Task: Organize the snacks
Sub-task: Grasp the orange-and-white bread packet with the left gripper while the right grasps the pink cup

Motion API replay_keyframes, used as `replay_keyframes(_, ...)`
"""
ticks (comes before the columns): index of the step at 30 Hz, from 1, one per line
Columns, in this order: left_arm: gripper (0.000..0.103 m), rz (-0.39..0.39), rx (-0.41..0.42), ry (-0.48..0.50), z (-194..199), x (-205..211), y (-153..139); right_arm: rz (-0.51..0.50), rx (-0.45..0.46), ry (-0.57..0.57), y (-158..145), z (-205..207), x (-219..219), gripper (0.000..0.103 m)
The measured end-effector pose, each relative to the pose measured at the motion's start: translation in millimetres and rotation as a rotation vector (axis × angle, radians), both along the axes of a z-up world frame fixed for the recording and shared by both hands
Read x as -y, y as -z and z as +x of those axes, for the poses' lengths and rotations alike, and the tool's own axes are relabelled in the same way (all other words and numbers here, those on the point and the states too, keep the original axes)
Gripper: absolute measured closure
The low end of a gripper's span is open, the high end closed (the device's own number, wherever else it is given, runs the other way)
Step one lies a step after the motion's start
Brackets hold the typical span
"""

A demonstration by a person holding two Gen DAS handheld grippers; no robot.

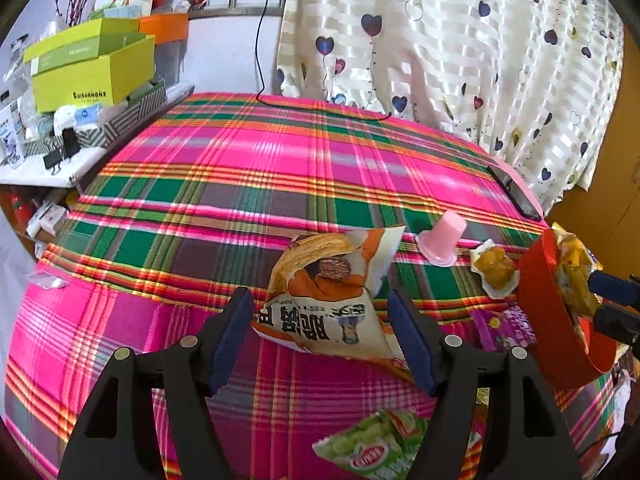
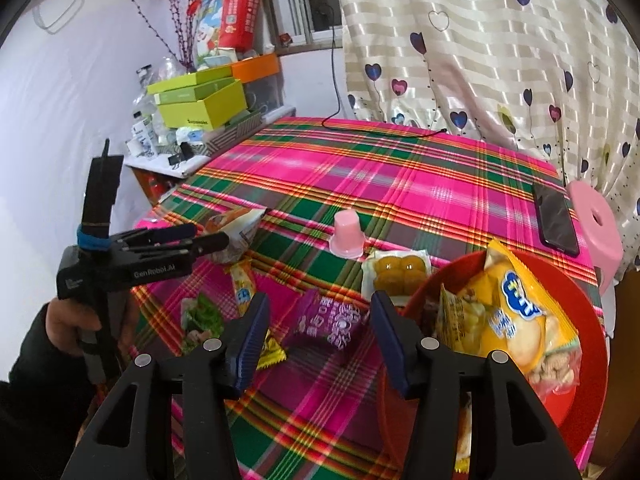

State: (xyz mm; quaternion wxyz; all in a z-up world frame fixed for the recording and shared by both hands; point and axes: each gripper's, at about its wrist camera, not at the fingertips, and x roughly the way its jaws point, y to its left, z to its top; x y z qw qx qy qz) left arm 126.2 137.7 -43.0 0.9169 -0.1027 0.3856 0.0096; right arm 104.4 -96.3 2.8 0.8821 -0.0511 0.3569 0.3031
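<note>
Closest to my left wrist cam is a green snack packet (image 1: 374, 450) lying on the plaid worktop (image 1: 280, 168), low between my fingers. Left jaws (image 1: 326, 322) are spread apart, with the orange-and-white snack bag (image 1: 332, 292) sitting between the pads, not squeezed. Past it stand a pink jelly cup (image 1: 442, 240) and a pack of yellow pastries (image 1: 496, 270), just beside the red bowl (image 1: 548, 320).

Over on the right wrist cam, my right jaws (image 2: 318, 334) are wide apart too, hovering above a purple candy packet (image 2: 330, 320). That red bowl (image 2: 580, 396) on the right holds a yellow biscuit bag (image 2: 520, 312). A phone (image 2: 556, 218) lies near the far edge.
</note>
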Motion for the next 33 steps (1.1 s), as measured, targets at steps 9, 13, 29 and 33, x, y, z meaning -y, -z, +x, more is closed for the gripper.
replay_keyframes(9,0.033,-0.025,-0.048,-0.011,9.5,-3.7,17.7,-0.031,-0.041,0.026,10.8,46.9,-28.7,0.050)
replay_keyframes(13,0.033,-0.042,-0.044,-0.014,8.9,-5.3,19.5,-0.054,-0.058,0.031,15.8,68.4,-43.5,0.050)
replay_keyframes(29,0.045,-0.066,0.009,-0.041,-4.5,-14.3,8.5,-0.160,-0.162,0.094,57.9,138.8,-80.2,0.067)
replay_keyframes(33,0.045,-0.067,0.020,-0.044,-6.5,-15.5,4.6,-0.142,-0.160,0.092,56.7,142.2,-80.4,0.079)
